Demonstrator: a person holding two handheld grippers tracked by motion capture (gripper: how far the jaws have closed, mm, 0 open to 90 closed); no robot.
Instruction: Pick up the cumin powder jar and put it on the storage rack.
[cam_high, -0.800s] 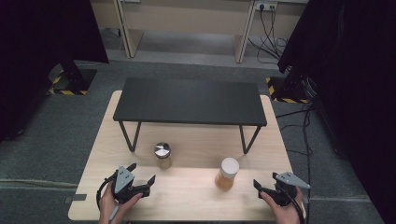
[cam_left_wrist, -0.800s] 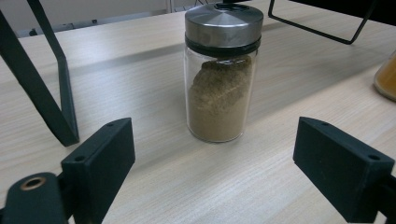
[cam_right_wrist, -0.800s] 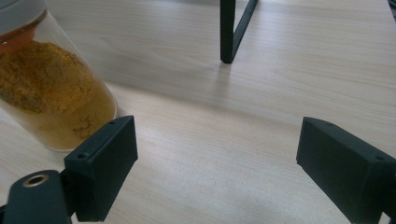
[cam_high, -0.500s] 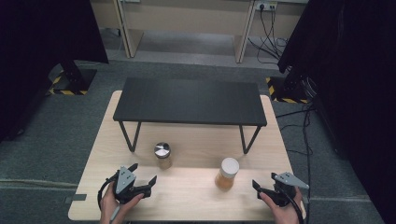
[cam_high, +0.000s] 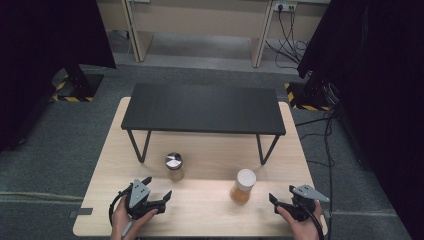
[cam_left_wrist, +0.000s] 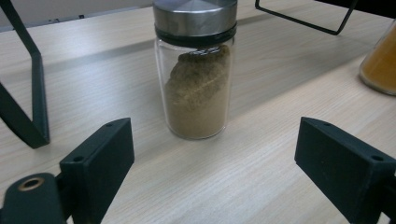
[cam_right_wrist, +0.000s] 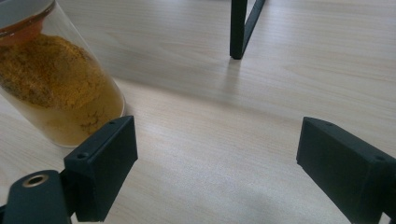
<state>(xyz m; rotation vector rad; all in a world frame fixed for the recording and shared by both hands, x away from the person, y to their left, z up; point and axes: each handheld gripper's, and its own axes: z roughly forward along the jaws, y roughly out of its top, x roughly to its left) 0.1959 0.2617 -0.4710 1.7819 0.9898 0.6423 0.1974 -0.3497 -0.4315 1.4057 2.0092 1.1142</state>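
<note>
On the light wooden bench (cam_high: 200, 210) two spice jars stand upright and well apart. The jar with the silver lid (cam_high: 174, 166), part-filled with a brown-green powder, stands just in front of the left leg of a low black shelf (cam_high: 202, 109) that spans the far half of the bench. The jar with the white lid (cam_high: 243, 186), holding an orange powder, stands nearer the person and to the right. The left gripper (cam_high: 156, 196) rests low near the front edge, held in the person's left hand (cam_high: 125, 222); its jaws are spread wide with nothing between them, and in the left gripper view the silver-lidded jar (cam_left_wrist: 196, 70) stands centred ahead of them, apart from both. The right gripper (cam_high: 278, 202), held in the right hand (cam_high: 300, 225), lies at the front right of the bench, its jaws likewise released and empty. In the right gripper view the orange jar (cam_right_wrist: 56, 79) stands off to the left, just beyond one jaw, with bare wood ahead of the gap.
</note>
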